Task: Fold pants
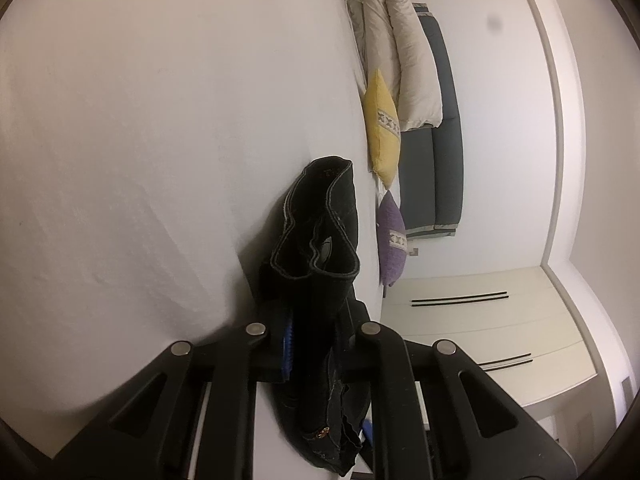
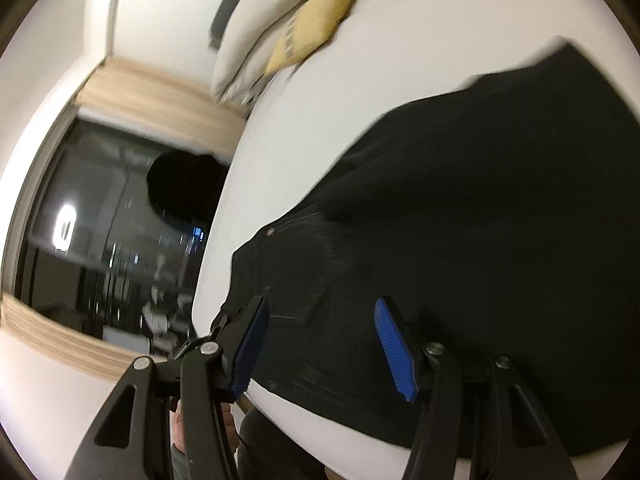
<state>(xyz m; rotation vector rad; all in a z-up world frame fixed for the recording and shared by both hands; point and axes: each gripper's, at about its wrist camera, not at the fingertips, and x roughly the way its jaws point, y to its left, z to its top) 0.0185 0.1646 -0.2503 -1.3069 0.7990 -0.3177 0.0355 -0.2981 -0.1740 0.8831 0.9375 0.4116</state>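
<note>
Black pants (image 2: pixel 460 220) lie spread on a white bed (image 2: pixel 332 112), seen in the right wrist view. My right gripper (image 2: pixel 320 344) is open, its blue pads (image 2: pixel 394 354) hovering over the waist end of the pants near the bed's edge, holding nothing. In the left wrist view my left gripper (image 1: pixel 316 344) is shut on a bunched part of the black pants (image 1: pixel 320 248), with the waistband and a rivet showing. The gathered cloth stands up from the white bed (image 1: pixel 160 140) between the fingers.
A yellow cushion (image 1: pixel 382 128), a purple cushion (image 1: pixel 392 236) and a beige rolled duvet (image 1: pixel 396 52) lie at the head of the bed against a grey headboard (image 1: pixel 444 120). A white wardrobe (image 1: pixel 480 332) stands beyond. A dark window (image 2: pixel 116 232) is beside the bed.
</note>
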